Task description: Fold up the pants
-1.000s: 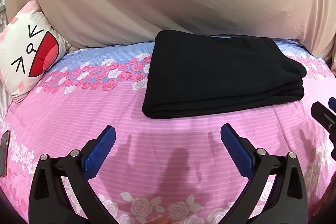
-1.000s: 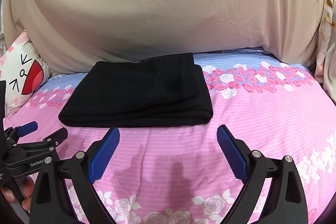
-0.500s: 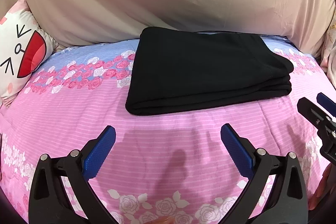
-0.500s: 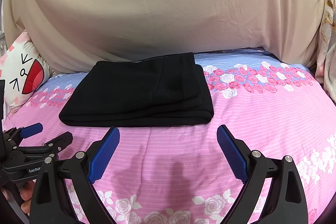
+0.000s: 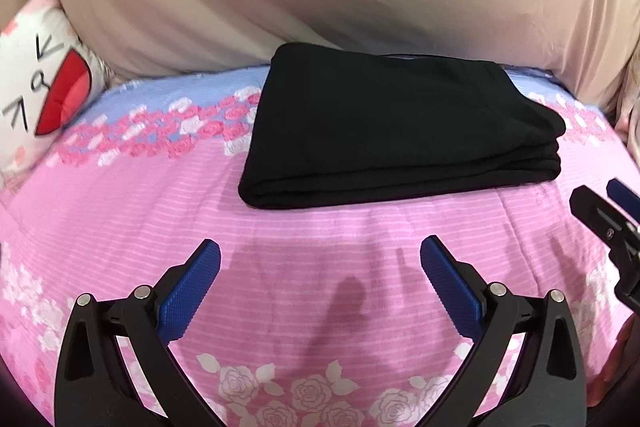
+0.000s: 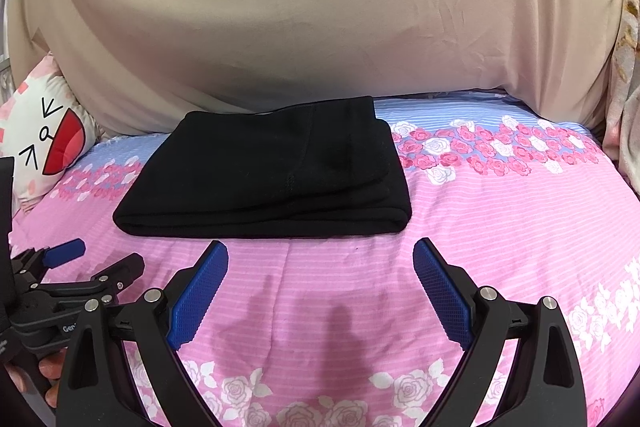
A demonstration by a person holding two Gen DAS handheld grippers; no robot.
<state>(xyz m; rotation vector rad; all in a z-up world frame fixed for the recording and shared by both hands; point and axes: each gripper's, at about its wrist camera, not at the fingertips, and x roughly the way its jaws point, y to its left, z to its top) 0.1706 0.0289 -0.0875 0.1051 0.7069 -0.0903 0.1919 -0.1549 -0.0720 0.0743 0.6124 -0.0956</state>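
Note:
The black pants [image 5: 396,123] lie folded into a flat rectangle on the pink floral bedspread [image 5: 120,219]; they also show in the right wrist view [image 6: 268,171]. My left gripper [image 5: 320,259] is open and empty, just in front of the pants' near edge. My right gripper [image 6: 320,259] is open and empty, also just in front of that edge. Each gripper shows at the side of the other's view: the right one [image 5: 600,203] and the left one [image 6: 96,263].
A beige sheet [image 6: 320,19] hangs behind the bed. A white cartoon-face pillow [image 6: 36,143] lies at the back left. A patterned cloth [image 6: 624,115] hangs at the far right edge. The bedspread [image 6: 500,235] spreads right of the pants.
The left gripper's view has swung so the pants sit more to the centre, then tilted a little. The right gripper has barely moved. The pants stay folded and still.

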